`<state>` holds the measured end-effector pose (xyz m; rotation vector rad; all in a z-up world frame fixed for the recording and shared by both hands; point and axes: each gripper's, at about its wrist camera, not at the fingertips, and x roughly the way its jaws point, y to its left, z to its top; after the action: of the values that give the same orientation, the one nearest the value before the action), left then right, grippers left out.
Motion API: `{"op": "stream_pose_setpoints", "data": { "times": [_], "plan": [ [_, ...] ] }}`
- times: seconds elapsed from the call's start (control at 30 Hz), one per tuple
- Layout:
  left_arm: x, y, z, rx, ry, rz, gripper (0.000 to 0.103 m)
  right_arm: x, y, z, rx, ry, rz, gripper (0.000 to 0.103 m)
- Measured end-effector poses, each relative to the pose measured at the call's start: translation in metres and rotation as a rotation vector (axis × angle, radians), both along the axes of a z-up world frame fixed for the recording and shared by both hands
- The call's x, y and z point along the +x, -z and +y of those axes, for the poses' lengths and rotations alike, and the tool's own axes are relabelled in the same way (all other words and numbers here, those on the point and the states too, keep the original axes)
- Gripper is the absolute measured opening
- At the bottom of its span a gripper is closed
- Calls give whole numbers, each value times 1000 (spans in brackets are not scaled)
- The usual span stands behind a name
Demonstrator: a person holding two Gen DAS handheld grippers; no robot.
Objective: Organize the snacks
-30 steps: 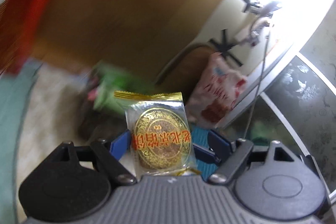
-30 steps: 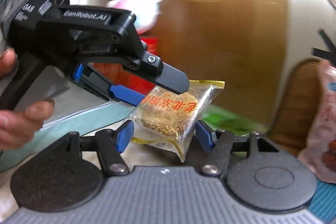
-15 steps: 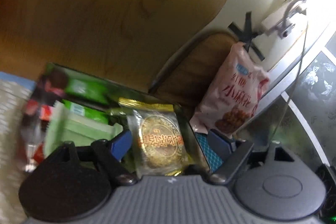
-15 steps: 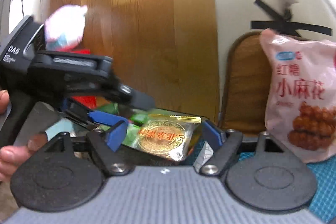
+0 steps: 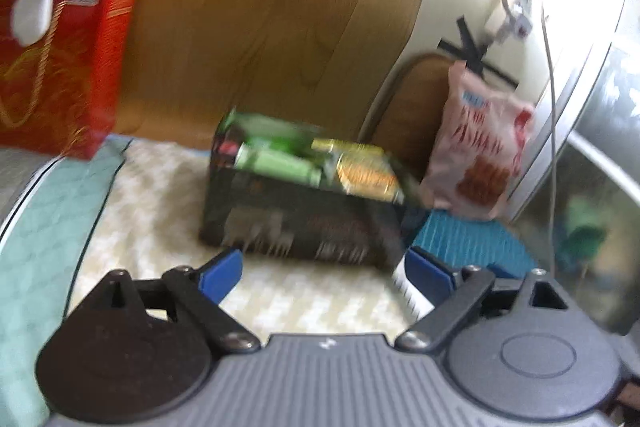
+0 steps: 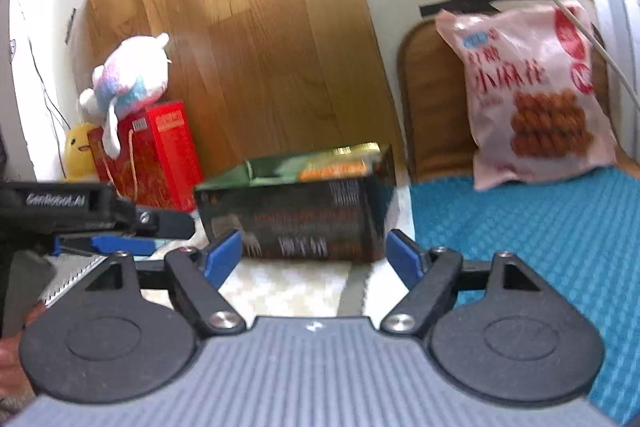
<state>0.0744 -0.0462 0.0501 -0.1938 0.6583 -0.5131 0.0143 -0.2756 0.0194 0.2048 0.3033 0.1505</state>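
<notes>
Gold-wrapped cake lying in dark box; pink bag beside box unsorted; left tongs just widened, right tongs wide, both empty.

Left gripper and right gripper gape empty, jaws just opened.

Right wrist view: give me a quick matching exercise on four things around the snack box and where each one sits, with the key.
Things:
1. plush toy
2. pink snack bag
3. gold-wrapped cake
4. red gift box

Places:
a. inside the dark snack box
b. on the blue mat, leaning against the wall
c. on top of the red gift box
d. left of the dark snack box, by the wood panel

Pairs: 1-c, 2-b, 3-a, 4-d
</notes>
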Motion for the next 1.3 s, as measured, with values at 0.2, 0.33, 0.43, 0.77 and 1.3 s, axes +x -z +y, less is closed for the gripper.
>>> {"op": "stream_pose_setpoints", "data": {
  "times": [0.2, 0.33, 0.43, 0.77, 1.3],
  "plan": [
    [-36, 15, -2, 138, -67, -23, 96, -17, 7, 5, 52, 15, 30, 81],
    [-46, 23, 6, 147, -104, 9, 96, -26, 11, 10, 55, 12, 38, 81],
    [-52, 29, 10, 162, -141, 22, 97, -32, 15, 12, 61, 18, 44, 81],
    [-60, 37, 14, 248, -211, -12, 102, -39, 19, 5, 106, 28, 38, 81],
    [-59, 51, 7, 360, -257, -28, 103, -41, 19, 3, 124, 12, 27, 84]
  ]
}}
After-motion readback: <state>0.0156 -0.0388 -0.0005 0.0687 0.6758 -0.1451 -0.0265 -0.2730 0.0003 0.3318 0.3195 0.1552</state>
